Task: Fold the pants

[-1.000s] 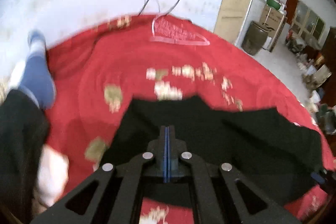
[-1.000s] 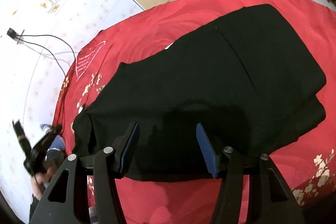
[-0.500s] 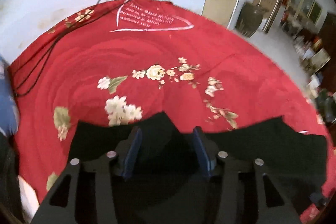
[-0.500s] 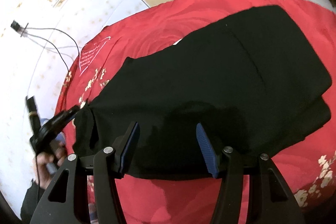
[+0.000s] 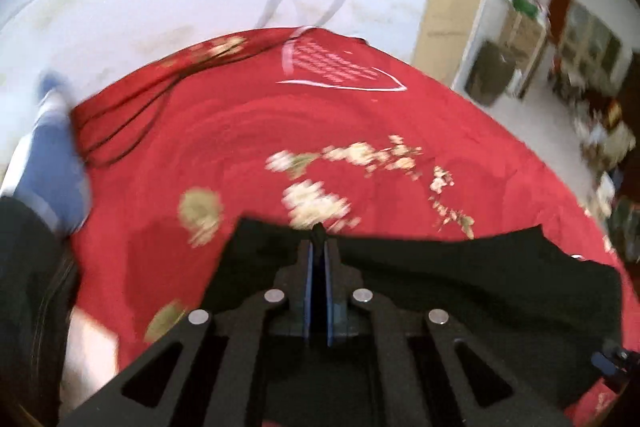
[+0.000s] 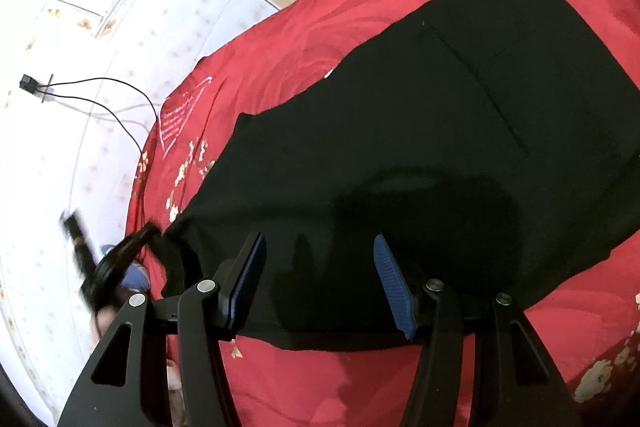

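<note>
Presently, left tongs (image 5: 318, 247) are clenched on the black pants' (image 6: 440, 147) edge, while right tongs (image 6: 318, 267) hang released above them.

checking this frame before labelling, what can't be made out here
- Left wrist view: motion blur smears the bedspread flowers; the left gripper body hides the pants beneath it.
- Right wrist view: the right gripper frame covers the pants' near edge; the left gripper at far left is blurred and small.
</note>
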{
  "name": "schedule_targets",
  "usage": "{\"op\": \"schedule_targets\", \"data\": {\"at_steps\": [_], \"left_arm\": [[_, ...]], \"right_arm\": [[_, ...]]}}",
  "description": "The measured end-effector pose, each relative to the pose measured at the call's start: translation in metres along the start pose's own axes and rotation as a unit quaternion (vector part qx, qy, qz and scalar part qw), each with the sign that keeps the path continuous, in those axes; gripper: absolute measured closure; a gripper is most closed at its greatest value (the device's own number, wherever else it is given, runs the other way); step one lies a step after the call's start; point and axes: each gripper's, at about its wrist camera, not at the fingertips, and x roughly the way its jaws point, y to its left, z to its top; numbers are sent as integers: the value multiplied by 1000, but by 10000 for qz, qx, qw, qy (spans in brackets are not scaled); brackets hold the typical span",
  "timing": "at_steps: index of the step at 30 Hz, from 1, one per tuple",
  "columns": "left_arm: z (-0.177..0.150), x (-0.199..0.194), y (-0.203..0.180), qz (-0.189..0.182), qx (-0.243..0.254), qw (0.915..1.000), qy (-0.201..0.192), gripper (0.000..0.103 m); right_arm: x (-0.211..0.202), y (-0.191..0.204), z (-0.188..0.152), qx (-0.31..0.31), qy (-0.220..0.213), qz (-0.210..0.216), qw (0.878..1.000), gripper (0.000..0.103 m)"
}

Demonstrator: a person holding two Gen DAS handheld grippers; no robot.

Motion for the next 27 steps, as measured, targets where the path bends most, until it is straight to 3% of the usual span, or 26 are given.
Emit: {"op": "schedule_targets", "data": {"at_steps": [4,8,13,18,20,24,27], "left_arm": [[-33,-6,43,50,-589,9976,346,96],[-47,3,63,85,-954,9930,697,94],[-46,5,67,166,-974,9924,736,91],[-49,6,64,1174,-612,9879,809,91],[-44,-7,60,1250,-584,9887,577,91],[-36,-31,32,733,-311,9967,180,85],[-43,-32,-4,-98,80,9995,283,79]], "right_arm": [[-2,4,-2,-111,-58,-125,9998,46],[-1,6,-3,-182,-38,-259,9995,46],[-8,9,-5,-231,-103,-427,9988,46],[-15,15,-7,-366,-73,-727,9967,46],[-19,15,-7,-382,-66,-891,9953,46],[-22,21,-10,-583,5,-1233,9907,46],[-12,27,-15,-790,227,-1433,9863,46]]}}
